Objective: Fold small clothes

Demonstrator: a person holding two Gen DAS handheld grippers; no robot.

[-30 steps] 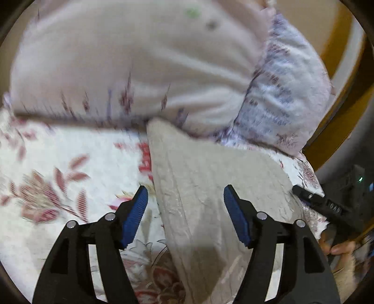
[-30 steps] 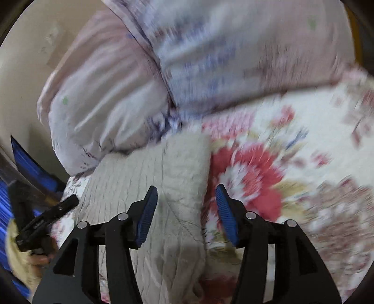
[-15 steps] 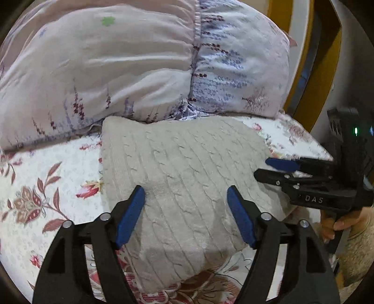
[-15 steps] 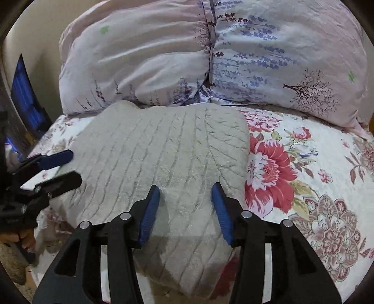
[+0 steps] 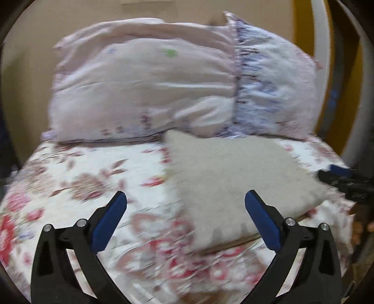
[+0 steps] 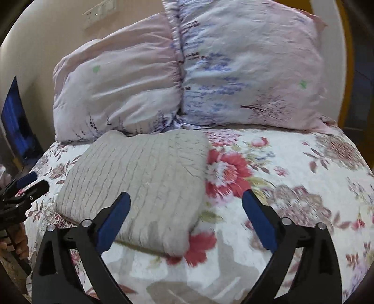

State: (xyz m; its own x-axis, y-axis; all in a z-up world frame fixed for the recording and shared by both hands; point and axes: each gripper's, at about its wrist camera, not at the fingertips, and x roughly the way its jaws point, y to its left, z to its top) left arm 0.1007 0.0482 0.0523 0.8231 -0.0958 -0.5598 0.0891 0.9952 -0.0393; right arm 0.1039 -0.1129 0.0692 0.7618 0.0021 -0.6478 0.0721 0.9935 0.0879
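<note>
Where pillows lean, a sweater lies on the bedspread.

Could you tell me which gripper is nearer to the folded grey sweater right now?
Neither clearly: the left gripper and right gripper both hang open, each with one finger over the folded grey sweater's near edge.

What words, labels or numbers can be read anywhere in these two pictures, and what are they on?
None can be read.
The lines on the right pillow look like printed purple flower stems, not writing; too blurred to be sure.
The wall switch plate shows no legible marking.
The other gripper's body, seen at the edge of the left view, is too blurred to show any lettering.
The folded grey sweater shows no tag or label.
</note>
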